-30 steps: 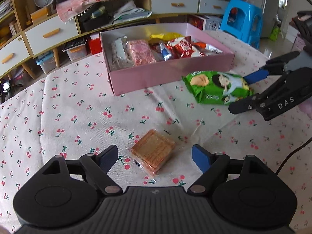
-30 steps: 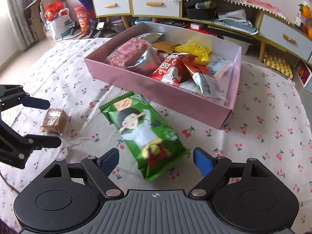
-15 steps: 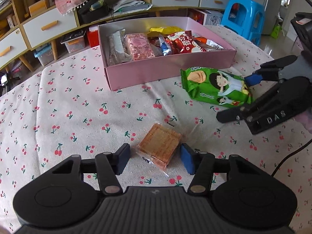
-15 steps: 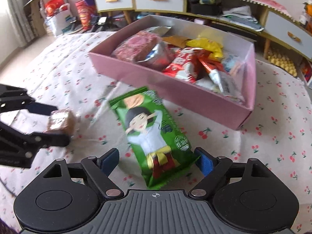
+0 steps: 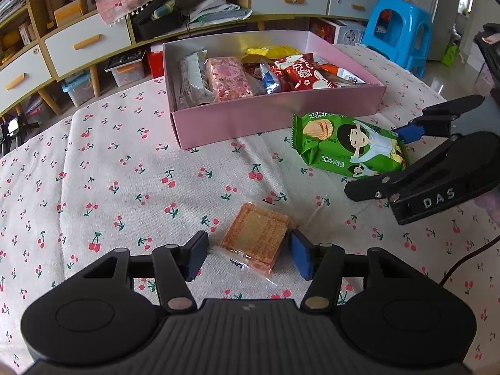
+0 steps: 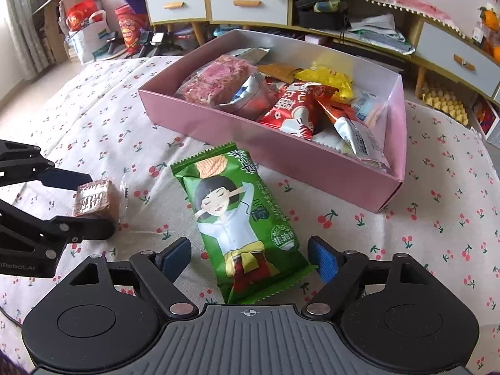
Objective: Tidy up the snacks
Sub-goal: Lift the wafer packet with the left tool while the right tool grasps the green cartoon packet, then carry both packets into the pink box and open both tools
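A square, clear-wrapped brown cracker packet (image 5: 255,238) lies on the cherry-print tablecloth (image 5: 125,181), pinched by the left gripper (image 5: 248,256). The right gripper (image 6: 250,257) is closing astride the glossy green chip bag (image 6: 240,218), pads not touching. Beyond stands the pink cardboard box (image 5: 275,115), its snacks overlapping.
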`<state>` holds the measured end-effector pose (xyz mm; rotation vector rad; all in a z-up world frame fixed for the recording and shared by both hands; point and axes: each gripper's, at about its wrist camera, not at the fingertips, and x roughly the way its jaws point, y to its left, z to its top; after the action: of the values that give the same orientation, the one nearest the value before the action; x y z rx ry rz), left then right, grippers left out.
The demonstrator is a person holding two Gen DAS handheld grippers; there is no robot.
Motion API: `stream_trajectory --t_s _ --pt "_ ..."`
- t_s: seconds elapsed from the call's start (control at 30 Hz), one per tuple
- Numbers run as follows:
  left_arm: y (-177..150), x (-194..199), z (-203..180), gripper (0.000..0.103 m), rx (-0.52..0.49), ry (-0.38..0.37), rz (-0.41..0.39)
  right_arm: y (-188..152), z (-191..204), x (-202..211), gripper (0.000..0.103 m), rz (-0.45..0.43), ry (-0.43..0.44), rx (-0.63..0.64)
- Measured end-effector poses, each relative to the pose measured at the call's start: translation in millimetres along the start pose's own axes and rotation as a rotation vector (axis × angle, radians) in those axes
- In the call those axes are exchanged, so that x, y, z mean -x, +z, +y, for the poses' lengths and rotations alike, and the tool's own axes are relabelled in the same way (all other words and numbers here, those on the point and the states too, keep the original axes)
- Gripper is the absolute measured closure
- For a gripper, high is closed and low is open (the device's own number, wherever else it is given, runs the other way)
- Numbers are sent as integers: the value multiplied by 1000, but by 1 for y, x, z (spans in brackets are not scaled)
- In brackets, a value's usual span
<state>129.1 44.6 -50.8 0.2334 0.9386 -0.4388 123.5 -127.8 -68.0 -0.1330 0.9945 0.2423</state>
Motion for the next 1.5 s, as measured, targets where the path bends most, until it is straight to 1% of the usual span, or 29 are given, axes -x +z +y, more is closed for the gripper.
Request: stream_trajectory --t_s 0.03,0.07,0.1,0.13,0.2,0.3,0.43,0.73,0.93,1.03,1.2,1.27,1.37,1.5 --pt "0 0 0 53 1 -2 1 0 1 0 24 -4 -5 8" --pt "1 0 -1 59 1 -5 0 0 3 0 29 -9 -15 16" --pt "1 1 -1 64 1 -6 -2 1 4 0 32 -12 -24 21" --pt "2 1 -1 64 3 1 -1 2 5 0 39 -13 -33 21" --pt "2 1 -2 67 10 2 2 3 5 2 41 -14 -32 12" --pt "3 2 -1 67 20 1 8 3 9 4 44 -26 -33 22" --pt "5 6 1 67 50 6 5 5 13 12 54 -34 -5 16" --pt "11 19 10 67 168 -5 -29 8 12 34 54 -48 68 -31" --pt "14 27 11 67 213 6 -58 6 0 55 55 -95 121 -86" --pt "16 30 11 67 238 12 -81 6 -10 65 55 -123 113 -122" --pt "26 39 9 67 290 16 -160 11 -33 84 55 -195 81 -206" --pt "32 38 7 67 297 20 -180 14 -46 88 55 -215 68 -248" --pt "45 30 3 67 292 38 -196 20 -70 84 55 -227 44 -346" --pt "65 11 8 67 340 26 -194 30 -97 69 55 -218 44 -458"
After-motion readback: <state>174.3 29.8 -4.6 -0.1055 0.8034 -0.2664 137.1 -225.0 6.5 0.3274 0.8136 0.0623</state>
